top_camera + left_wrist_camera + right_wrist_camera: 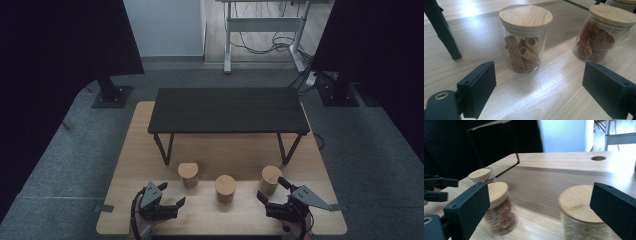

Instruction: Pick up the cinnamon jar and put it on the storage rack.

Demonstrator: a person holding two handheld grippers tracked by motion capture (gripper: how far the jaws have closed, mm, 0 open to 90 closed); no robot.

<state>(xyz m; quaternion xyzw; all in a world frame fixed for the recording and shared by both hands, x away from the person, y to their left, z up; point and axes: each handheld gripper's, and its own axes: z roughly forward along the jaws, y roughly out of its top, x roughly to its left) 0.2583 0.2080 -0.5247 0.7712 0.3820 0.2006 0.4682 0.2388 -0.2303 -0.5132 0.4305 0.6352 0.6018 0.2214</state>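
Jars first: three round glass jars with flat wooden lids stand in a row on the pale wooden worktop (150,150), just in front of the low black shelf table (227,110). Left gripper (170,196) has its fingers spread, nothing between them, lined up on the cinnamon-stick jar (525,37); the red-chili jar (602,35) sits just to its right. Right gripper (272,189) is also spread wide and empty, near the jar of pale grains (581,212). My take: slide each one in level, centre the glass body between the fingers below the lid, then squeeze gently so nothing tips.
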